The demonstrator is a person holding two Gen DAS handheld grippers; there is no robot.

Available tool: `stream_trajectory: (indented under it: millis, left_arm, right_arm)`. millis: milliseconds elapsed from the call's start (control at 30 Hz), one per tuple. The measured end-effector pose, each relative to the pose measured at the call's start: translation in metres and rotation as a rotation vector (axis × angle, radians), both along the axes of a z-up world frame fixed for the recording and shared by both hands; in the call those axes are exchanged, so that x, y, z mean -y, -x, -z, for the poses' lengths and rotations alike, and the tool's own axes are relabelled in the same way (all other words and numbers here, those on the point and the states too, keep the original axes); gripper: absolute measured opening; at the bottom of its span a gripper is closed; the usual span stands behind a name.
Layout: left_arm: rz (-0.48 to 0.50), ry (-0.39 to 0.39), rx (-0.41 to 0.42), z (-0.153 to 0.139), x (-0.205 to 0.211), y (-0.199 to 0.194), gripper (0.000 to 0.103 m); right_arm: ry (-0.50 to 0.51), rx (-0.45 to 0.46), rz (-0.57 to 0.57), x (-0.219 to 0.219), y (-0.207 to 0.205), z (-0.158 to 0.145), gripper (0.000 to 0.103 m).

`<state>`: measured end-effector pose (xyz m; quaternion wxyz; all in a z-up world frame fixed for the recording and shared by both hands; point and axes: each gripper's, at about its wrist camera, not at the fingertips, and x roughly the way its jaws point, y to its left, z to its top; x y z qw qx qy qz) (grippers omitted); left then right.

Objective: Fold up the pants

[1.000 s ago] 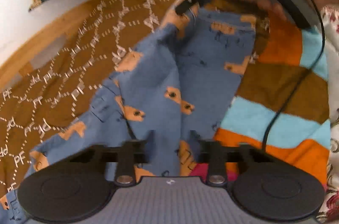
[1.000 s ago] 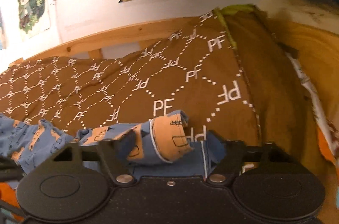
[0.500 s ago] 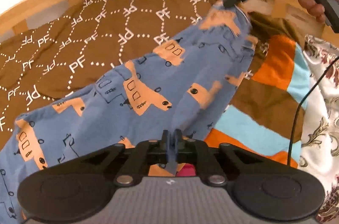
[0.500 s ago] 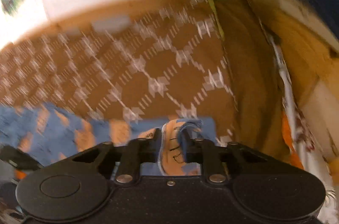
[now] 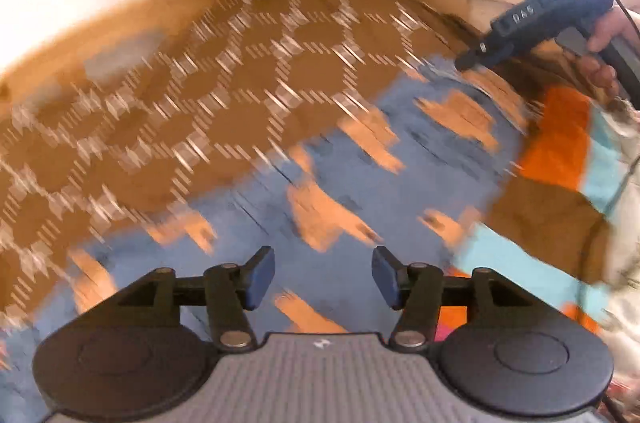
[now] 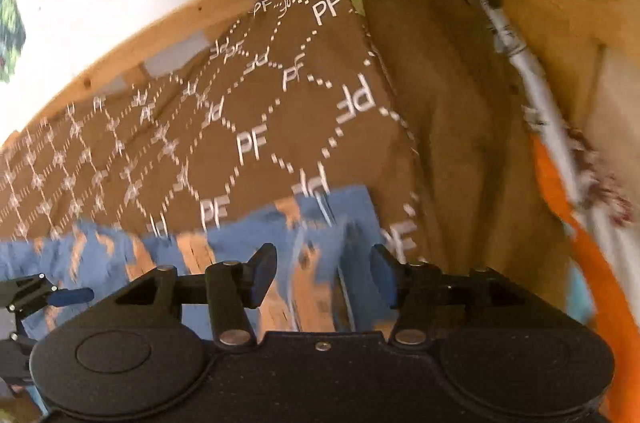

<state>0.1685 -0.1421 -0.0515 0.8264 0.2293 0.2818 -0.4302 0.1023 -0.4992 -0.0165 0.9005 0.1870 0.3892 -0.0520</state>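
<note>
Left and right wrist views, release after a spread. Your left gripper [image 5: 323, 277] now stands with its jaws wide apart and nothing between them; half a second ago they were pinched shut on a fold of the pants [image 5: 360, 207]. Your right gripper [image 6: 323, 275] has likewise let go: its jaws are parted, where they were clamped on the orange-and-blue edge a moment before. The pants now lie spread on the brown patterned bedcover [image 5: 200, 111], directly ahead of and beneath the left jaws, reaching to the right jaws. In the right view the blue cloth [image 6: 320, 223] lies under and just beyond the open jaws. Both views are motion-blurred, so wrinkles cannot be read. Judged from this, the laying-out step is finished and no fold is yet made; a fresh grip on an edge would be needed next. The striped blanket [image 5: 560, 159] lies to the right of the left jaws.
</note>
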Motion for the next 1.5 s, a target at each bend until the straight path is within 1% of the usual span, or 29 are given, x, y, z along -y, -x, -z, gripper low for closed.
stream_trajectory:
  millis: [33,67,133,167,200,267,333,433,500,567,633,700,767,833,900,933,1000,1033,1067,1100,1133,1167,1200,1233,1267,1333,1400,1433,1500]
  left_arm:
    - [-0.014,-0.003,0.042,-0.004,0.001,-0.005,0.063]
    - [-0.026,-0.005,0.076,-0.007,0.001,-0.011,0.063]
    - [-0.052,-0.015,0.111,-0.012,-0.002,-0.027,0.063]
    - [-0.070,-0.021,0.111,-0.013,-0.005,-0.035,0.063]
    - [-0.091,-0.025,0.106,-0.014,-0.009,-0.045,0.063]
    - [-0.122,-0.029,0.099,-0.015,-0.019,-0.057,0.063]
    - [-0.147,-0.042,0.100,-0.014,-0.027,-0.067,0.063]
    - [-0.165,-0.060,0.112,-0.011,-0.039,-0.070,0.063]
    - [-0.172,-0.068,0.114,-0.009,-0.040,-0.070,0.063]
    - [-0.179,-0.075,0.111,-0.006,-0.042,-0.069,0.063]
    - [-0.183,-0.081,0.117,-0.005,-0.045,-0.067,0.066]
    - [-0.175,-0.085,0.131,-0.006,-0.051,-0.066,0.070]
    - [-0.178,-0.091,0.150,-0.006,-0.055,-0.071,0.072]
    - [-0.204,-0.101,0.150,-0.005,-0.059,-0.080,0.072]
    - [-0.239,-0.096,0.127,-0.004,-0.063,-0.093,0.072]
    - [-0.248,-0.096,0.116,-0.003,-0.064,-0.099,0.072]
    - [-0.268,-0.125,0.100,0.001,-0.066,-0.112,0.070]
    - [-0.270,-0.135,0.089,0.003,-0.068,-0.118,0.069]
    - [-0.257,-0.138,0.062,0.003,-0.070,-0.124,0.069]
    - [-0.236,-0.131,0.028,0.004,-0.074,-0.128,0.069]
    - [-0.222,-0.122,-0.003,0.004,-0.076,-0.133,0.068]
    - [-0.214,-0.120,-0.030,0.006,-0.076,-0.136,0.066]
    - [-0.203,-0.124,-0.064,0.008,-0.077,-0.141,0.050]
    - [-0.197,-0.122,-0.092,0.008,-0.077,-0.145,0.018]
    - [-0.203,-0.121,-0.118,0.010,-0.076,-0.149,0.011]
    - [-0.231,-0.101,-0.146,0.007,-0.077,-0.156,0.007]
    - [-0.249,-0.103,-0.098,-0.001,-0.077,-0.150,0.007]
    - [-0.243,-0.117,-0.065,-0.004,-0.076,-0.145,0.006]
    - [-0.231,-0.147,0.004,-0.005,-0.074,-0.134,0.006]
  right_arm:
    - [0.007,-0.017,0.005,0.000,-0.011,0.002,0.045]
    - [0.032,-0.037,0.007,-0.001,-0.019,0.005,0.029]
    - [0.094,-0.051,-0.005,-0.008,-0.026,0.007,0.025]
    - [0.116,-0.044,-0.013,-0.011,-0.026,0.007,0.017]
    - [0.136,-0.028,-0.020,-0.015,-0.023,0.007,0.013]
    - [0.202,0.015,-0.032,-0.022,-0.014,0.003,0.011]
    - [0.315,0.074,-0.066,-0.032,-0.006,-0.004,0.009]
    - [0.440,0.110,-0.097,-0.042,-0.006,-0.007,0.009]
    - [0.468,0.056,-0.119,-0.042,-0.016,0.003,0.013]
    - [0.524,-0.006,-0.100,-0.040,-0.021,0.016,0.025]
    - [0.543,0.008,-0.058,-0.038,-0.009,0.015,0.032]
    - [0.502,0.034,-0.046,-0.040,0.011,0.005,0.032]
    - [0.477,0.036,-0.097,-0.053,0.029,0.001,0.032]
    - [0.490,-0.027,-0.176,-0.069,0.039,0.014,0.031]
    - [0.555,-0.103,-0.194,-0.079,0.039,0.031,0.028]
    - [0.604,-0.133,-0.175,-0.080,0.037,0.040,0.021]
    - [0.597,-0.129,-0.133,-0.077,0.032,0.041,0.022]
    - [0.589,-0.121,-0.102,-0.080,0.029,0.035,0.022]
    - [0.603,-0.082,-0.107,-0.087,0.029,0.027,0.024]
    - [0.609,-0.018,-0.151,-0.094,0.029,0.016,0.025]
    - [0.603,0.031,-0.216,-0.102,0.025,0.006,0.031]
    - [0.590,0.050,-0.269,-0.109,0.017,0.000,0.038]
    - [0.575,0.067,-0.330,-0.115,0.007,-0.003,0.040]
    - [0.555,0.081,-0.403,-0.122,-0.006,-0.003,0.041]
    - [0.542,0.087,-0.463,-0.127,-0.018,0.000,0.043]
    - [0.548,0.088,-0.595,-0.139,-0.049,0.007,0.046]
    - [0.571,0.049,-0.707,-0.147,-0.078,0.017,0.058]
    - [0.597,0.000,-0.773,-0.152,-0.090,0.025,0.059]
    - [0.651,-0.087,-0.819,-0.154,-0.105,0.041,0.053]
